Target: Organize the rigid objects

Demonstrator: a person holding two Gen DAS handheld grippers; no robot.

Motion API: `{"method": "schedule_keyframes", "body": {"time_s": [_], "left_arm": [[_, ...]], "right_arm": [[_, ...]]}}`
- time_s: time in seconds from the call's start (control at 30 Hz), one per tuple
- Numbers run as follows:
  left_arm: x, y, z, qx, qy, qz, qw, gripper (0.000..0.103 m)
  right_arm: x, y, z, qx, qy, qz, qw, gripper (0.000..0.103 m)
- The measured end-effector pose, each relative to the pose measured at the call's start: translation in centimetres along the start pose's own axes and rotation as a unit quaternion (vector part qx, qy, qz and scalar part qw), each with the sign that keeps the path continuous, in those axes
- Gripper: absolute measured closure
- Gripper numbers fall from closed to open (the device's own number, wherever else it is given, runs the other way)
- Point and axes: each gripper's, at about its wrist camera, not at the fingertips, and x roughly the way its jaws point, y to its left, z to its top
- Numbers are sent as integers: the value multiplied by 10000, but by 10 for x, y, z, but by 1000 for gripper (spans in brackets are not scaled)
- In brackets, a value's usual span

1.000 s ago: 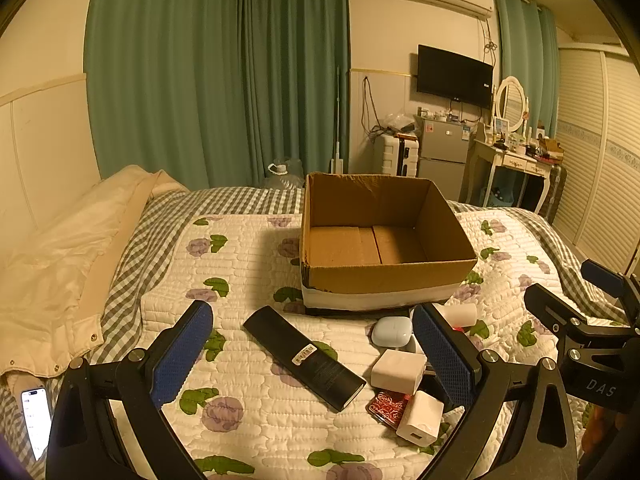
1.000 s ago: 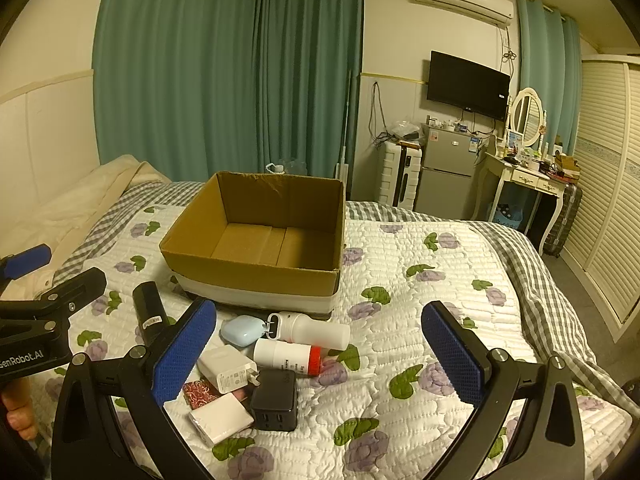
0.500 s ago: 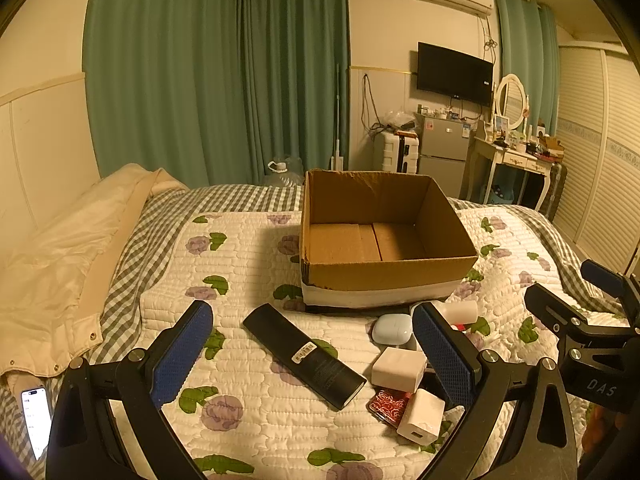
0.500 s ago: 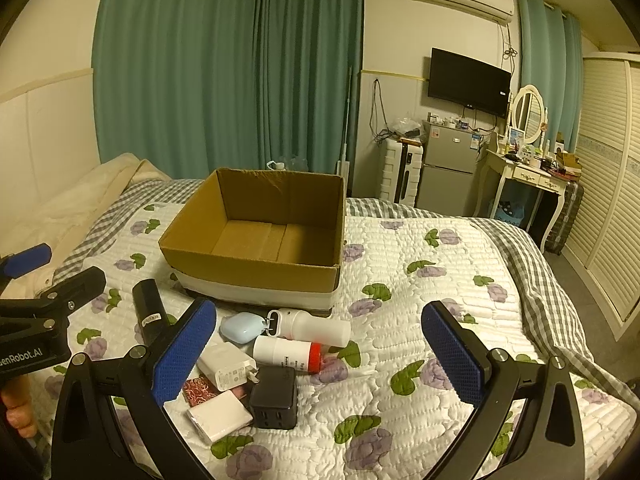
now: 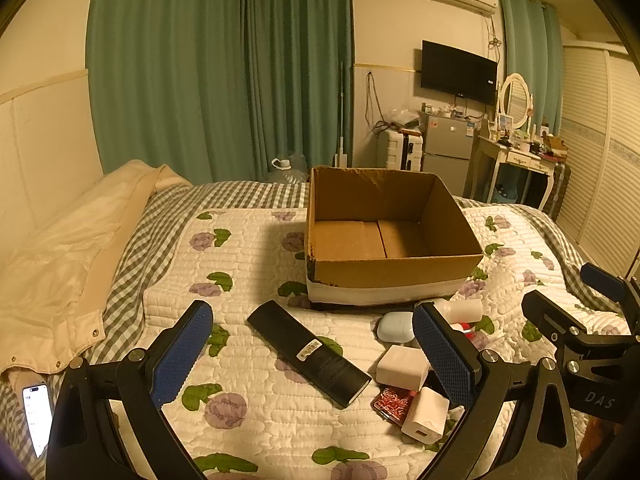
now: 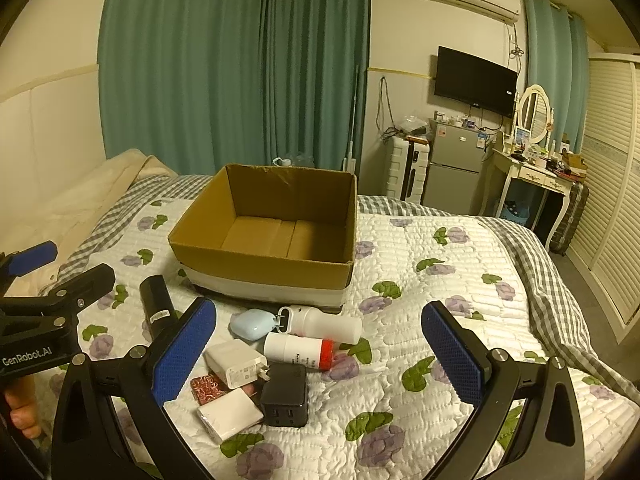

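Observation:
An open cardboard box (image 5: 394,272) stands empty on the quilted bed; it also shows in the right wrist view (image 6: 256,258). In front of it lie a long black box (image 5: 307,351), a light blue case (image 6: 251,324), two white bottles (image 6: 320,322), white chargers (image 6: 235,362), a black charger (image 6: 285,394) and a red patterned packet (image 6: 206,387). My left gripper (image 5: 314,354) is open and empty, hovering over the black box. My right gripper (image 6: 318,356) is open and empty above the pile of small objects.
A cream duvet (image 5: 60,248) lies along the bed's left side, with a lit phone (image 5: 38,412) at the near left. A fridge (image 6: 456,172), a suitcase and a dressing table (image 6: 532,172) stand beyond the bed on the right.
Both grippers have drifted very slightly; the view is almost the same. Nothing on the bed has moved.

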Motion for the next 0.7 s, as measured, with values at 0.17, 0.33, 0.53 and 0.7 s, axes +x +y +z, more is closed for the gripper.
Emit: {"method": "schedule_keyframes", "body": {"time_s": [0.17,0.33,0.53,0.7], "left_arm": [[3,2,-1,-13,39,20,10000,1],[16,2,-6,11,191,62,9998,3],[32,2,-14,7,397,125,9991,3],[46,2,-20,55,569,212,9981,3]], "right_arm": [[6,3,-4,-30,114,12,9999,0],[26,5,-19,-39,435,56,9990,0],[60,12,-43,-202,995,92,9948,8],[87,16,-65,-327,1487,192,9882,25]]}}
